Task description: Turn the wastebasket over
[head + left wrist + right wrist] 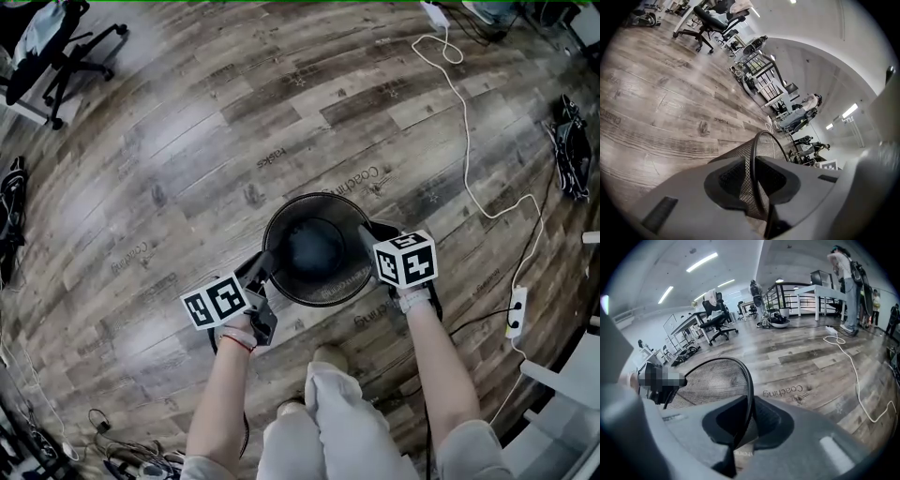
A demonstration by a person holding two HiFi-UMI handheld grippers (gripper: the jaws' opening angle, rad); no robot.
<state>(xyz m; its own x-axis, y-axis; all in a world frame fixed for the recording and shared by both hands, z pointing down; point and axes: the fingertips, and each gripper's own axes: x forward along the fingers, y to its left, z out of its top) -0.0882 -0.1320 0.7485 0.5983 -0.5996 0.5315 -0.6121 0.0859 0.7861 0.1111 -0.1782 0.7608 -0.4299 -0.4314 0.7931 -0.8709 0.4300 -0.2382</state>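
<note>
Watching from beside them, I see the basket standing upright on the wooden floor, mouth up, just beyond the person's foot. The left hand-held gripper is clamped on the rim at the basket's left side, with the thin mesh wall pinched between its jaws. The right hand-held gripper is closed the same way on the rim at the right side, roughly opposite.

To my eye the turn itself has not begun. Two opposite grips make a good axis, so I would raise the basket a little off the floor and roll both wrists the same way at the same pace. The far rim then swings over and down. The rim is a slim round wire, so both grips want to stay firm or it could twist loose. The bare boards on the far side look the safest place to set it mouth down. The white cable lies well apart.
</note>
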